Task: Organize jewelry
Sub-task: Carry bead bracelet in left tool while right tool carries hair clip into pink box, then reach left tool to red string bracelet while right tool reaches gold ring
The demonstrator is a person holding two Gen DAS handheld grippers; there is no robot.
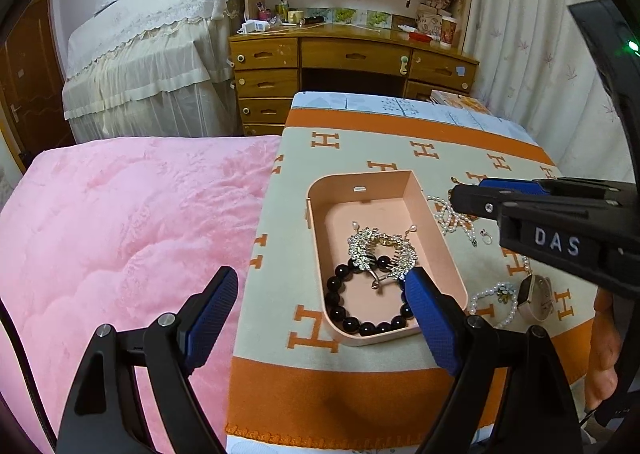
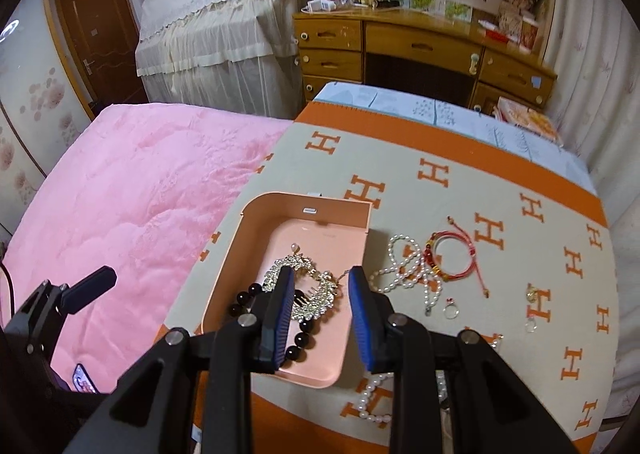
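We note the black bead bracelet (image 2: 301, 328) in the pink box (image 2: 256, 230) is partly hidden behind the right gripper (image 2: 320, 318), whose narrowly parted jaws hold nothing. The rhinestone comb (image 1: 380, 250) lies beside it. The left gripper (image 1: 320, 318) stands wide, empty, straddling the box's near-left corner.

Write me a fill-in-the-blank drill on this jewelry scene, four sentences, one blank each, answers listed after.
1. The black bead bracelet lies inside the ____ box.
2. The rhinestone hair comb rests in the same box, partly on top of the ____ bracelet.
3. The red cord bracelet lies on the blanket, ____ the box.
4. The left tongs are open and hold ____.

Answers: pink; black bead; outside; nothing
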